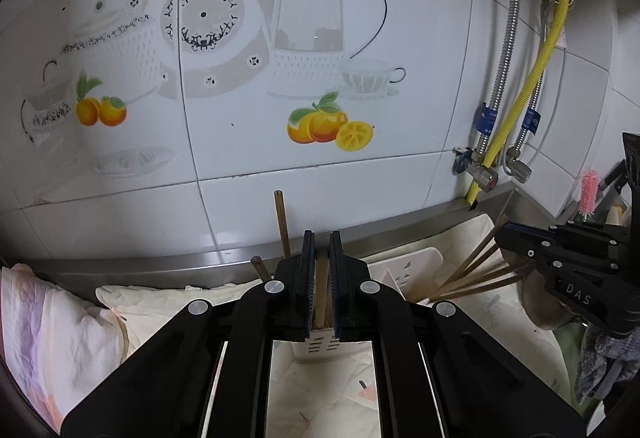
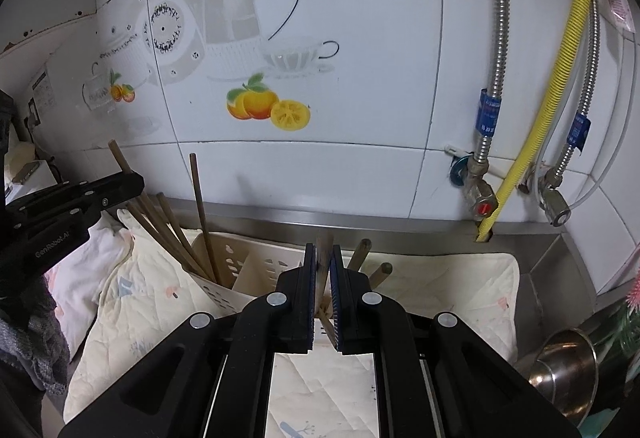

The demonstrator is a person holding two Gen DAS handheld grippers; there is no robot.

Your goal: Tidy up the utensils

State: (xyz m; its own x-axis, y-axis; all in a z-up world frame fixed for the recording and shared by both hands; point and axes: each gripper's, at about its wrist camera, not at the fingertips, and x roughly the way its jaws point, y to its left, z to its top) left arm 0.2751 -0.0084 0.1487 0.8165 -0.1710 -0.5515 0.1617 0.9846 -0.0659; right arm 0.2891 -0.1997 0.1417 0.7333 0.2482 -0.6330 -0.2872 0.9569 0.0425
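A white slotted utensil holder (image 1: 328, 348) (image 2: 236, 270) stands on a pale quilted cloth by the tiled wall. Several brown wooden chopsticks stand in it. My left gripper (image 1: 322, 238) is shut on chopsticks (image 1: 321, 290) whose lower ends sit in the holder's left compartment; two more chopsticks (image 1: 282, 222) stand just left of it. My right gripper (image 2: 322, 250) is shut on chopsticks (image 2: 323, 258) over the holder's right compartment. In the left wrist view the right gripper's body (image 1: 560, 254) is at the right; in the right wrist view the left gripper's body (image 2: 76, 197) is at the left.
A tiled wall (image 1: 320, 165) with a steel ledge runs close behind the holder. Water valves and a yellow hose (image 2: 532, 125) stand at the right. A steel bowl (image 2: 564, 370) and pink brush (image 1: 588, 193) sit at the right. Folded cloths (image 1: 52, 318) lie at the left.
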